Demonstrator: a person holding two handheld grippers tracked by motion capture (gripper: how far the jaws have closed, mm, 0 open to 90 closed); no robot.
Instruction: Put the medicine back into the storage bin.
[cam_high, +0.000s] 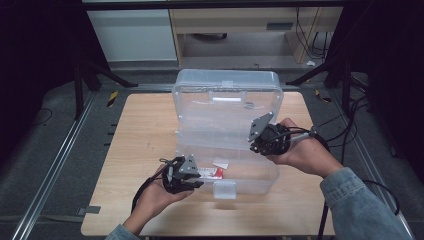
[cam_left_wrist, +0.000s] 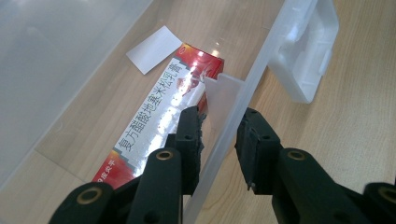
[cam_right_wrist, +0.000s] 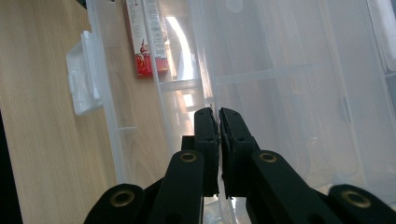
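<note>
High view: fixed above the person's side, facing forward and down; takes in the whole wooden table (cam_high: 145, 150) and the clear plastic box (cam_high: 227, 107) from well back
Left gripper view: rides on the left gripper (cam_left_wrist: 219, 135), looking along its jaws, close on the box's front wall and the red carton (cam_left_wrist: 154, 126) inside
Right gripper view: rides on the right gripper (cam_right_wrist: 218, 135), close, turned sideways to the table
Shared: box, carton and box latch (cam_high: 224, 190) appear in all three views
</note>
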